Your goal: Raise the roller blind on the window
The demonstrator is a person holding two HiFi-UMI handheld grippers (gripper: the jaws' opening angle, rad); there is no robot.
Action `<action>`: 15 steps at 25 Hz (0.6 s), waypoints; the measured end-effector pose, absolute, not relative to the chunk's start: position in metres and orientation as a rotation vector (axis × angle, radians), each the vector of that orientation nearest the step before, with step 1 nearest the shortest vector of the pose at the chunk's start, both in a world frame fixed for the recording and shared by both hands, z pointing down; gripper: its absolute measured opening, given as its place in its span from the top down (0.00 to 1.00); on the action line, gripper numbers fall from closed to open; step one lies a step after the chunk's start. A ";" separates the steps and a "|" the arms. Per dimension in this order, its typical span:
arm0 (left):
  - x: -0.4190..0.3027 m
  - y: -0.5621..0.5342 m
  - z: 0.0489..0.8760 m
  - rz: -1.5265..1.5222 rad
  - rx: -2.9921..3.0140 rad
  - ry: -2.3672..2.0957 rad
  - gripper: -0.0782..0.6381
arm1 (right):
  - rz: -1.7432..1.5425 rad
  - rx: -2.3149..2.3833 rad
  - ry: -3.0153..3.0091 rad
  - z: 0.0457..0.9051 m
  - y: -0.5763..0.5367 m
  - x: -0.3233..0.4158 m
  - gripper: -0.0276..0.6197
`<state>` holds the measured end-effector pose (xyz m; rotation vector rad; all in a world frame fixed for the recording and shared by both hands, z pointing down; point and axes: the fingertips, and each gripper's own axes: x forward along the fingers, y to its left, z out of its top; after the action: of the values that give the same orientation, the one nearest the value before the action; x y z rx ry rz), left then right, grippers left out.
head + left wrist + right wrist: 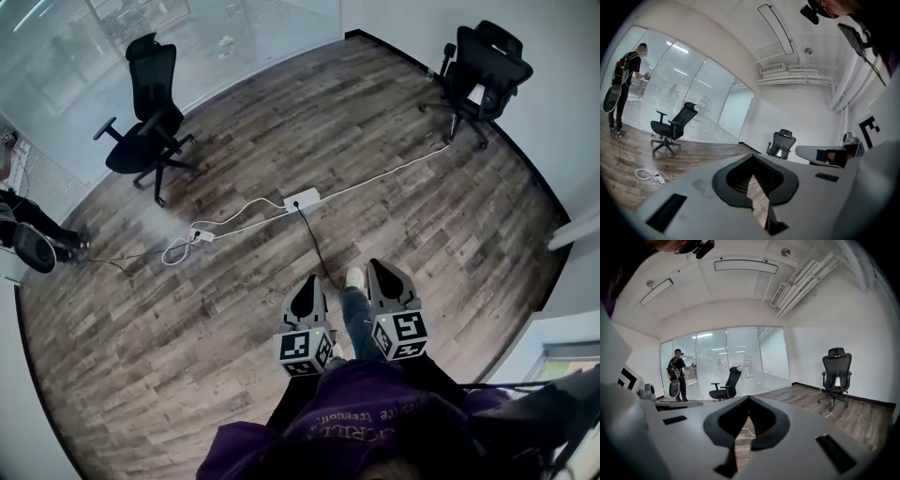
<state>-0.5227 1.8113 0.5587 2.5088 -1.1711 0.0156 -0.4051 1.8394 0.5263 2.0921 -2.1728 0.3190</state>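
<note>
Left gripper (307,281), right gripper (382,267): both clenched, empty, side by side over wood floor (187,319). Window (565,361): right of right gripper, well apart; pale frame, blind indistinct.

The left gripper (307,286) and right gripper (383,268) sit side by side at the lower centre of the head view. They are close but apart and point up the frame, tilted a little below level. The right one reaches slightly higher in the frame. On each, the jaws are closed together, tips meeting.
</note>
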 end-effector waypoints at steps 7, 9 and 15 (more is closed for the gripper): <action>-0.480 1.719 0.570 0.034 2.474 -1.219 0.89 | 0.248 2.072 -2.201 0.525 1.742 -0.356 0.96; -0.448 1.686 0.566 0.035 2.483 -1.200 0.89 | 0.245 2.090 -2.182 0.522 1.712 -0.322 0.96; -0.345 1.585 0.534 0.000 2.581 -1.149 0.89 | 0.237 2.097 -2.259 0.497 1.620 -0.232 0.96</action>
<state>-0.3447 1.5852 0.5340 2.5811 -1.1489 0.0004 -0.2316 1.6203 0.4969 2.0966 -2.2593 0.2375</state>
